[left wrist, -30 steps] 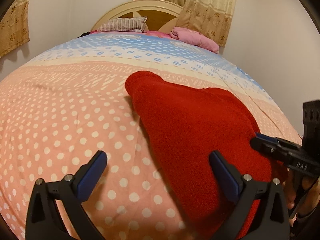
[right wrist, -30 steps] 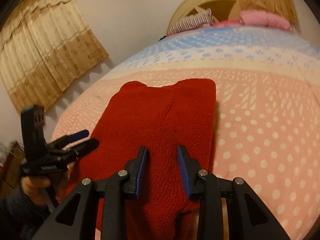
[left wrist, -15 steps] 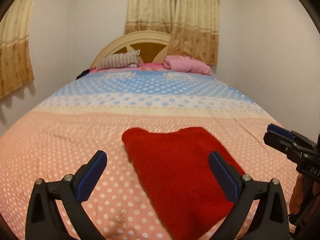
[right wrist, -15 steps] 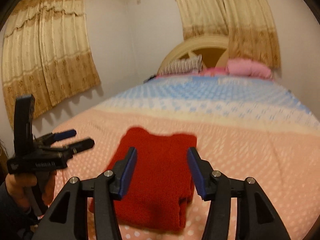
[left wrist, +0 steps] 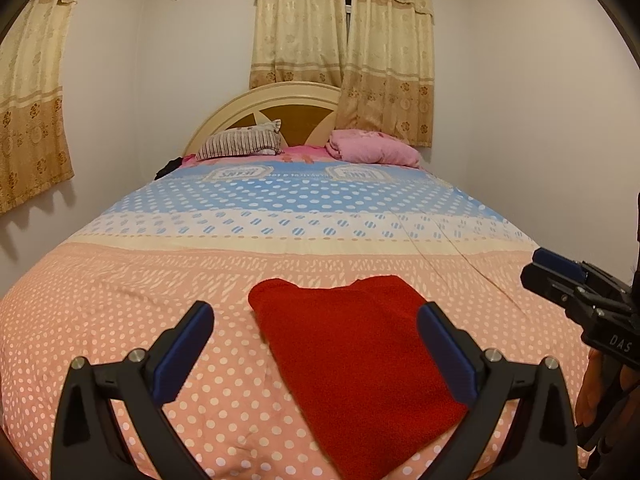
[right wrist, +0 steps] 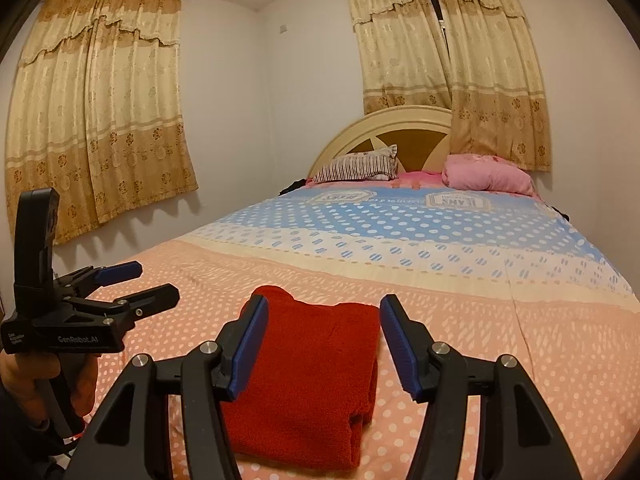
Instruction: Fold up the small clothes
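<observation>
In the left wrist view, the left gripper (left wrist: 316, 340) has its two fingers spread wide and holds nothing; it hangs above the near end of the bed. The folded red knit garment (left wrist: 356, 356) lies flat on the pink dotted bedspread (left wrist: 120, 300), a little to the right between the fingers. The right gripper (left wrist: 560, 276) enters from the right edge, apart from the garment. In the right wrist view, the right gripper (right wrist: 320, 344) has its fingers moderately apart, with nothing between them, and the red garment (right wrist: 312, 380) lies below them, folded in a thick rectangle with layered edges on its right side. The left gripper (right wrist: 140, 284) is at the left, fingers apart. At the headboard (right wrist: 400, 128) rest a striped pillow (right wrist: 356, 166) and something pink, maybe a folded blanket (right wrist: 486, 174).
</observation>
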Demonstrator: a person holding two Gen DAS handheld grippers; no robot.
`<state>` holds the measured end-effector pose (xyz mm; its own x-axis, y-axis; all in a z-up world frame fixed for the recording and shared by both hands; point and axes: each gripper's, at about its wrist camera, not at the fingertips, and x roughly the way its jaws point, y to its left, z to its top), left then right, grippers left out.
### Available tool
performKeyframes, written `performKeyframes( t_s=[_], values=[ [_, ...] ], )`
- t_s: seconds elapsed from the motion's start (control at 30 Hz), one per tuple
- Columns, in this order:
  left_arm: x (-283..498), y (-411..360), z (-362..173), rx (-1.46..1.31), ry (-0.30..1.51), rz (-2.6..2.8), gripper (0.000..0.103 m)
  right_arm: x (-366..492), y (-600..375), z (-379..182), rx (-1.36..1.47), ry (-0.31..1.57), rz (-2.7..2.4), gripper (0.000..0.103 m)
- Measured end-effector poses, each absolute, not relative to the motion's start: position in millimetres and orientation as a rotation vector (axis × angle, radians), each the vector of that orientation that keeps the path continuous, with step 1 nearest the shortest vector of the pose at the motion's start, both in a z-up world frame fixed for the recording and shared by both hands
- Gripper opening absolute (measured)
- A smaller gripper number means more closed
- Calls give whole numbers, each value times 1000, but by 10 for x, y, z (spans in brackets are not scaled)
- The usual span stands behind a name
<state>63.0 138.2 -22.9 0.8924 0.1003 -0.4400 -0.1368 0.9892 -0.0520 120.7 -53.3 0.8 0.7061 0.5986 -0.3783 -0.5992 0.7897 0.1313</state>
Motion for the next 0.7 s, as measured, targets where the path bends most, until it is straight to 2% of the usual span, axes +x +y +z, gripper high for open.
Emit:
performKeyframes(
  t_s=[0.7],
  values=[
    [603, 1330, -222, -76, 446, 121, 103, 1204, -525, 21, -3, 428, 672, 59]
  ],
)
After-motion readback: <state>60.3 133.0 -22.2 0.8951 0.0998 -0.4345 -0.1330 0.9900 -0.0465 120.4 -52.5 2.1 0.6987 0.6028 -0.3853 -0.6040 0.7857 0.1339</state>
